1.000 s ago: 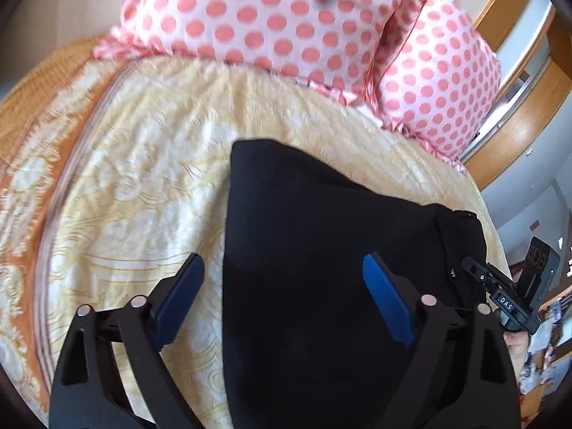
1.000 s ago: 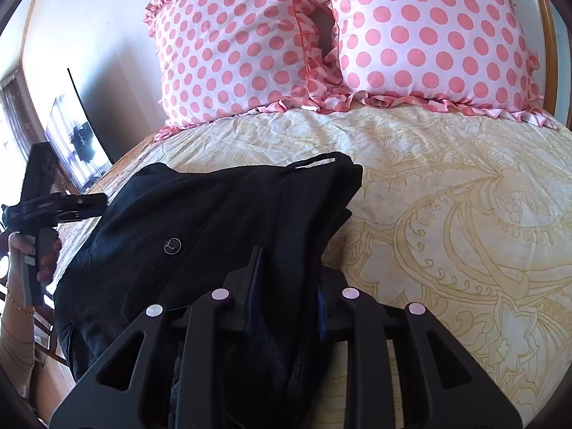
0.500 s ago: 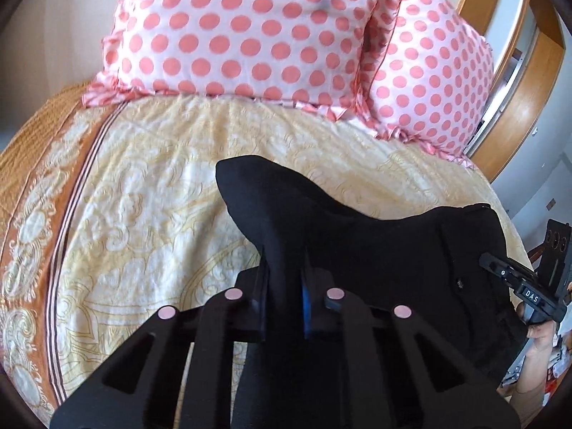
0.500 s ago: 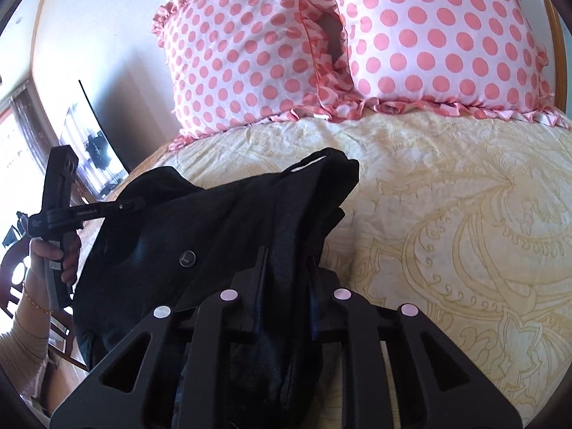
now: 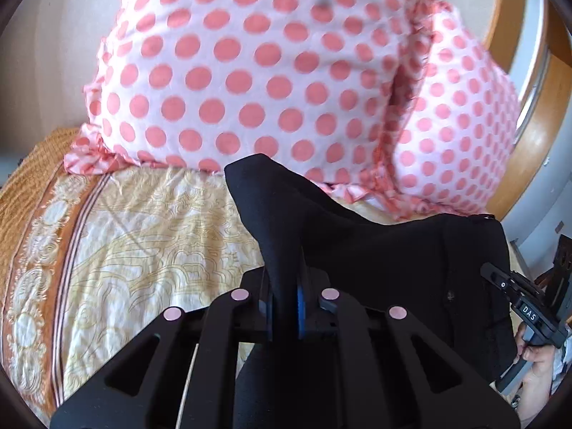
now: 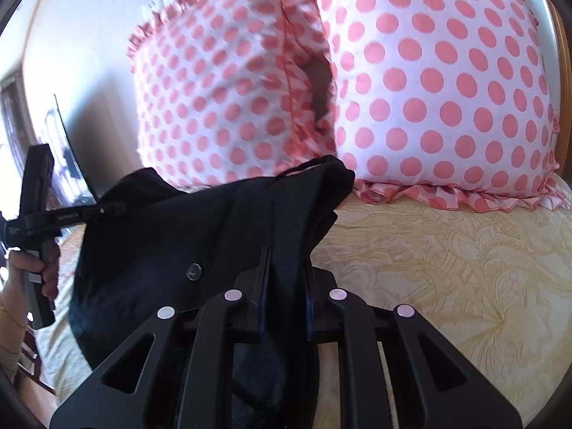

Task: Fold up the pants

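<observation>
The black pants (image 5: 386, 261) hang lifted above the yellow patterned bedspread (image 5: 150, 236). My left gripper (image 5: 284, 307) is shut on one black fabric edge, which sticks up past the fingers. My right gripper (image 6: 286, 307) is shut on the waist end of the pants (image 6: 214, 236), where a button (image 6: 194, 270) shows. The pants stretch between the two grippers. The right gripper also shows at the right edge of the left wrist view (image 5: 525, 307); the left gripper shows at the left of the right wrist view (image 6: 46, 214).
Two pink polka-dot pillows (image 5: 250, 71) (image 6: 447, 89) stand close ahead at the head of the bed. A wooden headboard (image 5: 507, 28) rises behind them. The bedspread's orange border (image 5: 32, 236) runs along the left side. A dark screen (image 6: 71, 157) stands left of the bed.
My left gripper shut on the pants' edge. Both grippers lifted the pants and carried them toward the pillows, which now look much nearer.
</observation>
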Available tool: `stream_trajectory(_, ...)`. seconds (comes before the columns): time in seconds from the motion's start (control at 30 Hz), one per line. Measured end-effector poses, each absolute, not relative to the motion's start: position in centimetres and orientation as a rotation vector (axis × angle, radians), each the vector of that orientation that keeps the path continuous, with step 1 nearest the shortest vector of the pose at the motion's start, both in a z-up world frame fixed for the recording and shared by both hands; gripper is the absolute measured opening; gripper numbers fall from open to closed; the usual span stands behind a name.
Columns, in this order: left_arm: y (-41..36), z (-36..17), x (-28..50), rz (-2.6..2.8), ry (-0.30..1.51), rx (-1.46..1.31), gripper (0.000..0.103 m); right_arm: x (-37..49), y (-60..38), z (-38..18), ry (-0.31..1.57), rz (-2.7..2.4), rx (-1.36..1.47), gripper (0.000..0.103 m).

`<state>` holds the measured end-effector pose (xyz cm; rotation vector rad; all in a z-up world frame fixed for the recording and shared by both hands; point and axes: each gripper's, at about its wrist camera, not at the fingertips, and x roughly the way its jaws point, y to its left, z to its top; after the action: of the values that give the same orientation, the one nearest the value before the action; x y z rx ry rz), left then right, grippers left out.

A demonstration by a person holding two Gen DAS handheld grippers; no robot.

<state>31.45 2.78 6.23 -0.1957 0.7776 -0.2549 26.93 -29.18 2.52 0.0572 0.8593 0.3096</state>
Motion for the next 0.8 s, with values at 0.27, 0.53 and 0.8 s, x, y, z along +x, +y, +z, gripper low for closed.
stream_trajectory(0.27, 2.7, 1.9, 33.7, -0.143, 0.893, -0.18, 0.048, 27.9, -28.7, 0.2, 0.99, 0.201, -0.029, 0.037)
stream_trajectory(0.53, 3.4, 7.4, 25.2, -0.129, 0.687, -0.077, 0.082, 21.7, -29.5, 6.0, 0.816, 0.14, -0.091, 0.054)
stream_trajectory(0.8, -4.1, 2.4, 18.2, -0.349, 0.871, 0.017, 0.089, 17.4, -23.1, 2.2, 0.993, 0.288, -0.362, 0.054)
